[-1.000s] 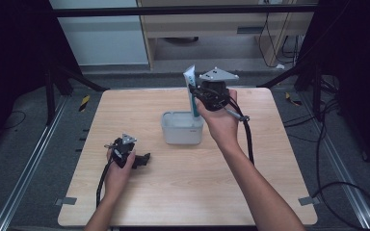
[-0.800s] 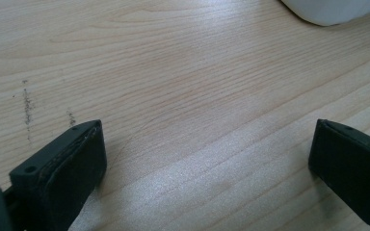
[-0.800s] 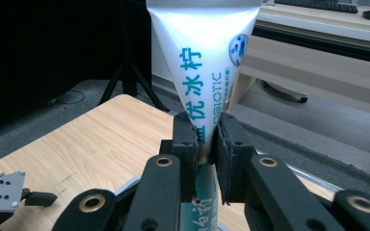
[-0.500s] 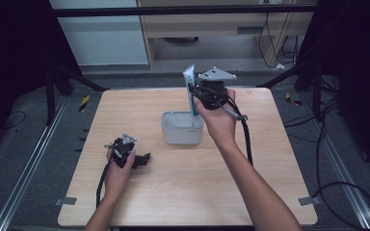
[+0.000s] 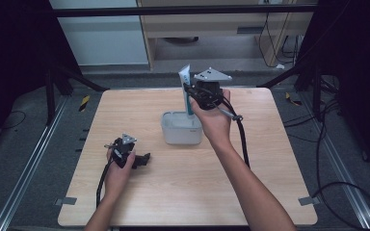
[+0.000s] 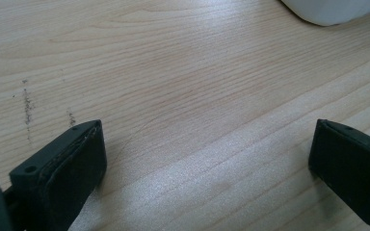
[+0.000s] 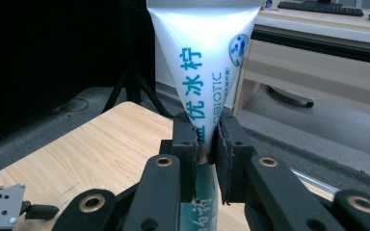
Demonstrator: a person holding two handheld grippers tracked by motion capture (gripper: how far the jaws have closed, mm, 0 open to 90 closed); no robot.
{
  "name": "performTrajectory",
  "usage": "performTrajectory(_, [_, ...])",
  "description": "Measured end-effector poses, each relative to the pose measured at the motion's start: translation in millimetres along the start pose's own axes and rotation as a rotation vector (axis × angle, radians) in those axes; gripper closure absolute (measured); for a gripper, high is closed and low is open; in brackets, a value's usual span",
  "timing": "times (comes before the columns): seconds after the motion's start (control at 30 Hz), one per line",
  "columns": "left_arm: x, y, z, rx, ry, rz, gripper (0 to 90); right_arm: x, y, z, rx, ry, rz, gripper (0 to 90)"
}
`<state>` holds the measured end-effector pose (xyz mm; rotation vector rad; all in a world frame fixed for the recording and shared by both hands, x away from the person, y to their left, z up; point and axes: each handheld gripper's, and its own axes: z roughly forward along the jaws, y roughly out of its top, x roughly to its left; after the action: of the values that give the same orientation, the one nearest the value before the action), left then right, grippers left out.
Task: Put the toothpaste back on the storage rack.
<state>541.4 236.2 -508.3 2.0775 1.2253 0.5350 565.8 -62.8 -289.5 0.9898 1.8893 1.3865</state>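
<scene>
Up high, right gripper (image 7: 204, 144) clamps tube (image 7: 204, 53).

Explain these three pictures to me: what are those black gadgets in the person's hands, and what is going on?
No robot here: a person holds a hand-held tool with two jaws in each hand. The high view looks down on a wooden table. On it stands a white container. The right gripper is shut on a white and teal tube, held upright over the container. The right gripper view comes from a camera riding on that tool, so you see its black jaws pinching the tube. The left gripper rests low on the table, and its own view shows its jaws wide open over bare wood.
</scene>
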Motion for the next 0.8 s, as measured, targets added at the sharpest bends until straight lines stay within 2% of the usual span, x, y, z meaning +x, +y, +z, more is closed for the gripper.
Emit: performTrajectory(0.8, [0.0, 0.0, -0.1, 0.002, -0.001, 0.0, 0.0, 12.3, -18.3, 28.7, 0.014, 0.024, 0.01, 79.7])
